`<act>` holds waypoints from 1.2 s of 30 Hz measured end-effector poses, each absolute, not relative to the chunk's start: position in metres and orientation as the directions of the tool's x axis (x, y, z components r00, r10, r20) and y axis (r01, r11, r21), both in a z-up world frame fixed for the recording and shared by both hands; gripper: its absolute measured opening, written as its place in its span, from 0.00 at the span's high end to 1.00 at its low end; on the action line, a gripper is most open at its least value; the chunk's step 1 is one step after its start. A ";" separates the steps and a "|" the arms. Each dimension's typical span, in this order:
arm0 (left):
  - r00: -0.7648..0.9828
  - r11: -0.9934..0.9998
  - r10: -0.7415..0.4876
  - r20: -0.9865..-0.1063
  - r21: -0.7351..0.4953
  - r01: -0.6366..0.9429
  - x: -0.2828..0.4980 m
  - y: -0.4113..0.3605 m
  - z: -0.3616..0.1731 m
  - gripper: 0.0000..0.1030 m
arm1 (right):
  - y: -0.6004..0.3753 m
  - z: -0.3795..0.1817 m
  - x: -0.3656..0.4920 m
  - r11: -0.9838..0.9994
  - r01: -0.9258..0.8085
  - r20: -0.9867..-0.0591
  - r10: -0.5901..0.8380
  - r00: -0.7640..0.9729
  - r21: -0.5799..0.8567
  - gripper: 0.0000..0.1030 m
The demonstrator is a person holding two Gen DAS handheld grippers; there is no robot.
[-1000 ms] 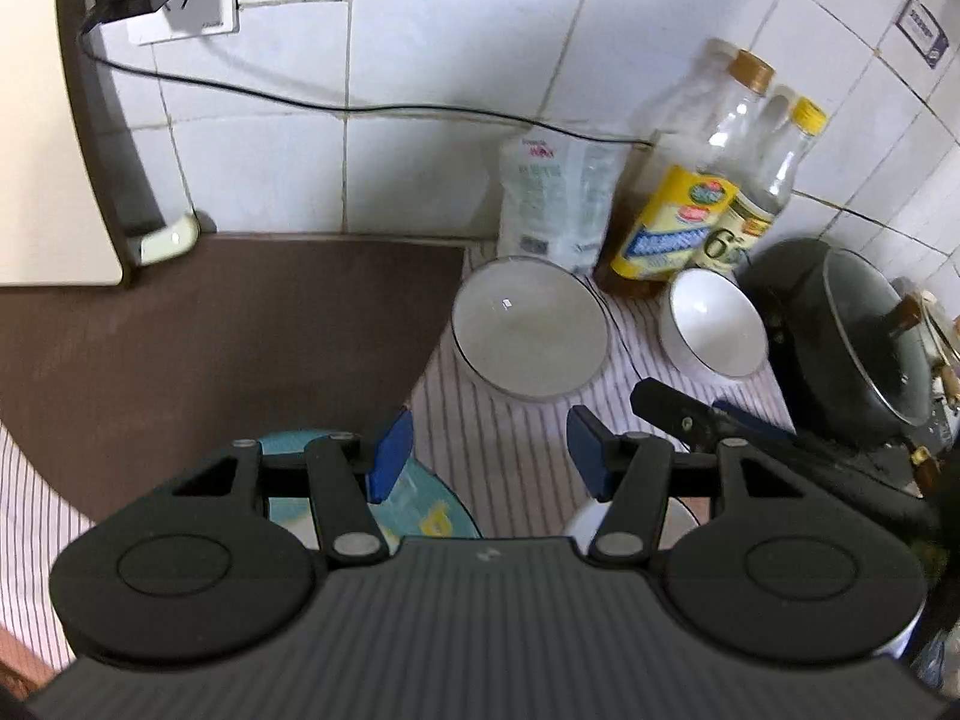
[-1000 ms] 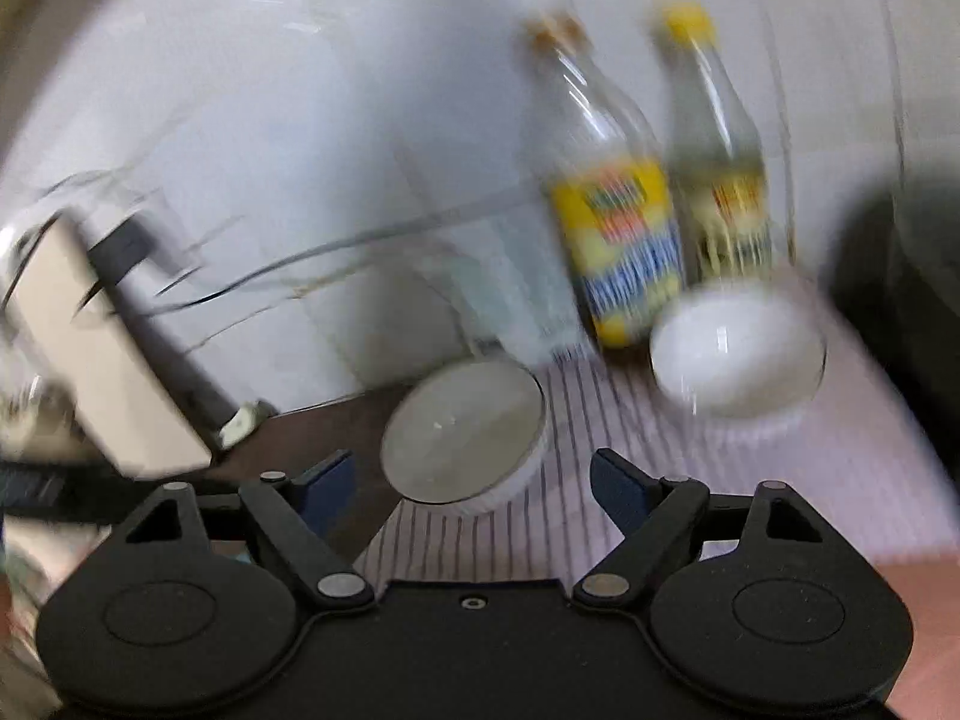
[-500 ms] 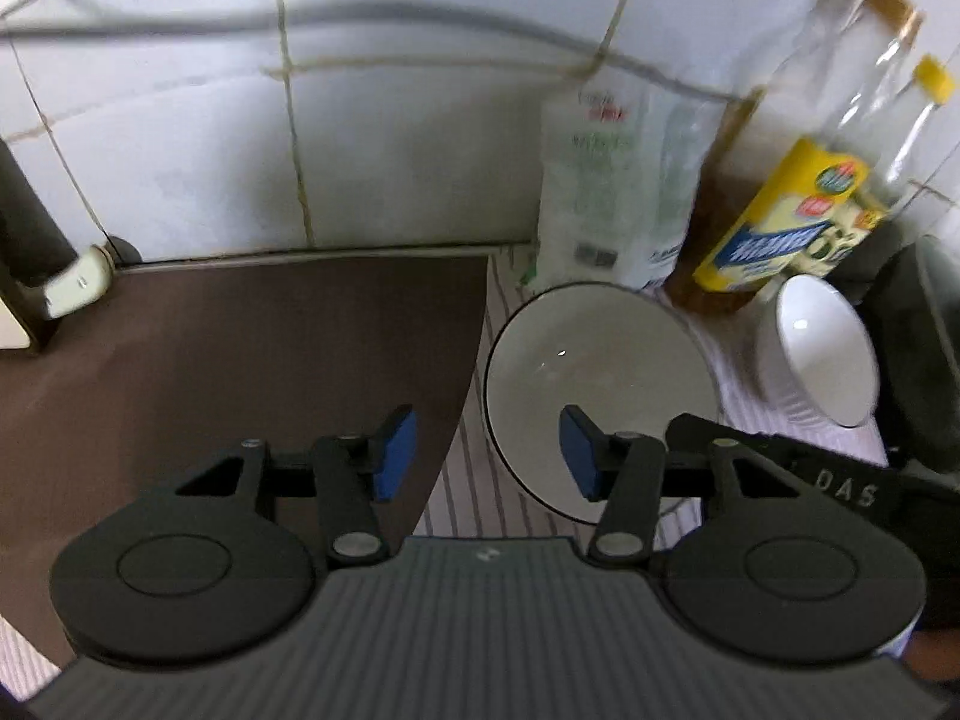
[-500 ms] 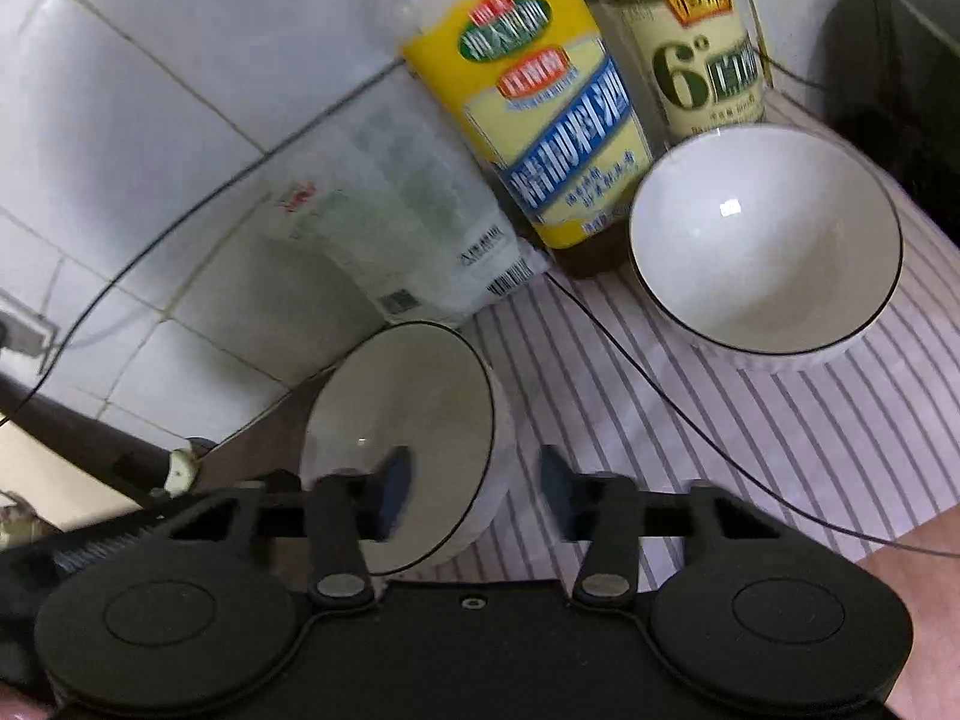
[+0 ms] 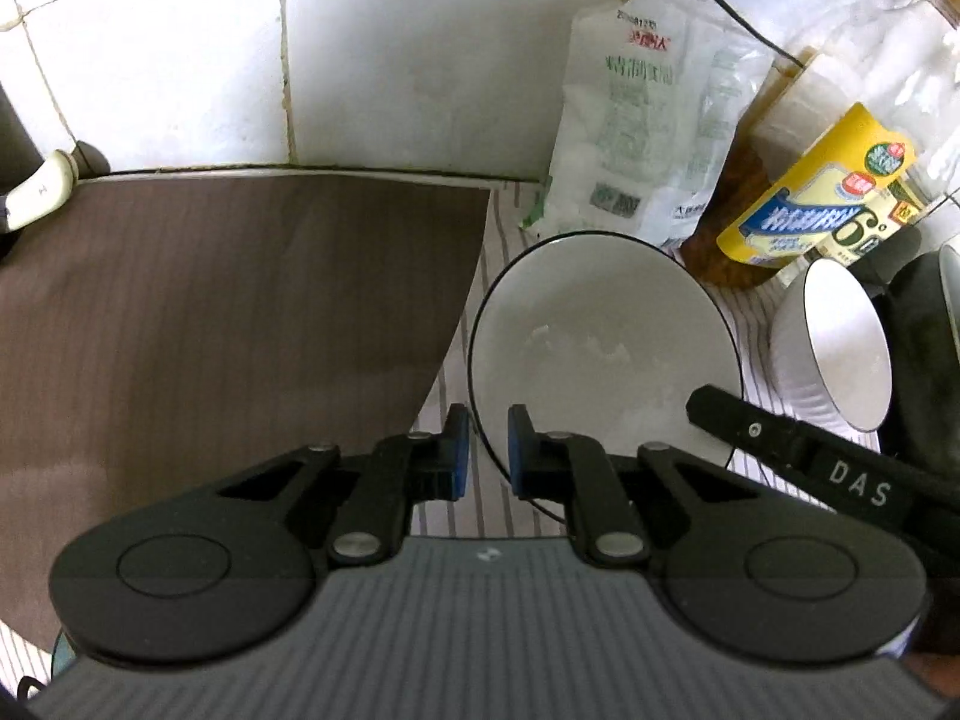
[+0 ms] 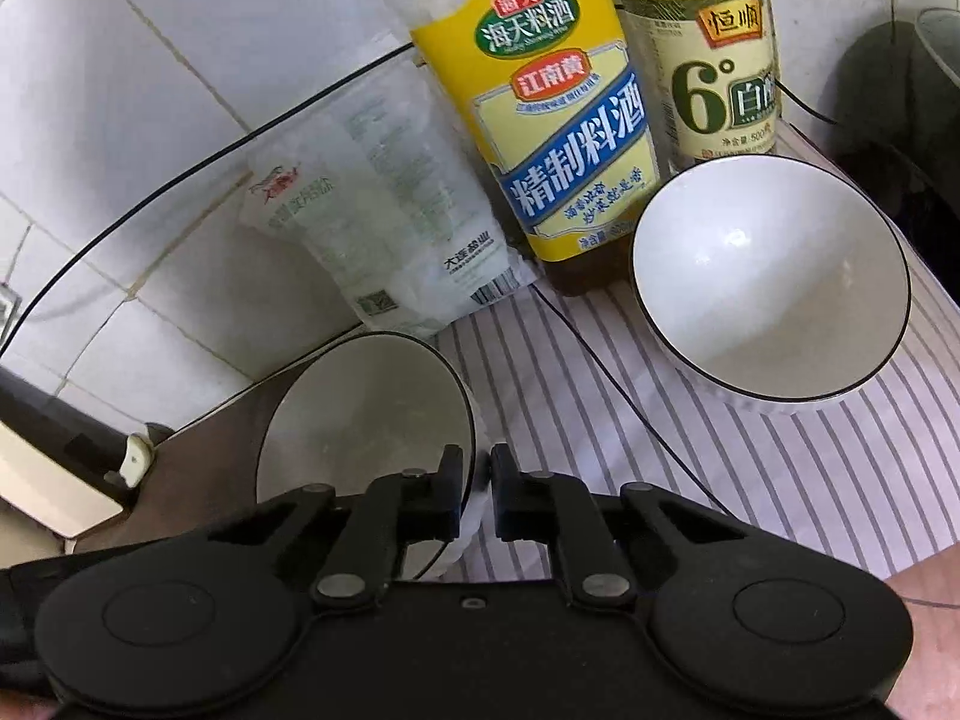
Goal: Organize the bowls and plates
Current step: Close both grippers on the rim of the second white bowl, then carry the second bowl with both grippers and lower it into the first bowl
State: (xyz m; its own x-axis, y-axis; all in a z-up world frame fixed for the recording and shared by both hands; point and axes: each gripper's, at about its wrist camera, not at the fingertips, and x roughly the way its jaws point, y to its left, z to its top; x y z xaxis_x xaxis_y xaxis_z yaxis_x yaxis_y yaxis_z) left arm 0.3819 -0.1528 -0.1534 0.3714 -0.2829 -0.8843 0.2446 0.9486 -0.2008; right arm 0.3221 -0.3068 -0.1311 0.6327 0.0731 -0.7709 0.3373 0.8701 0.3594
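Striped cloth [image 6: 750, 480] below white tiles [image 5: 180, 60] carries a bowl [image 5: 600, 330] both grippers, left [image 5: 483, 450] and right [image 6: 477, 495], clench by the rim.

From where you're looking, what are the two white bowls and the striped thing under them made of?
Near bowl, clamped by both grippers: apparently glazed ceramic, white with a thin black rim line.
Far bowl: the same look, glossy with sharp highlights inside and a ribbed outer wall.
Striped cloth: looks like woven fabric, matte, fine purple-and-white stripes; it could be a printed mat.
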 end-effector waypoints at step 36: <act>0.480 0.894 -0.412 -0.775 -0.242 0.377 0.225 -0.130 -0.051 0.88 | -0.303 -0.032 0.167 0.880 0.227 -0.668 0.128 0.733 0.417 0.86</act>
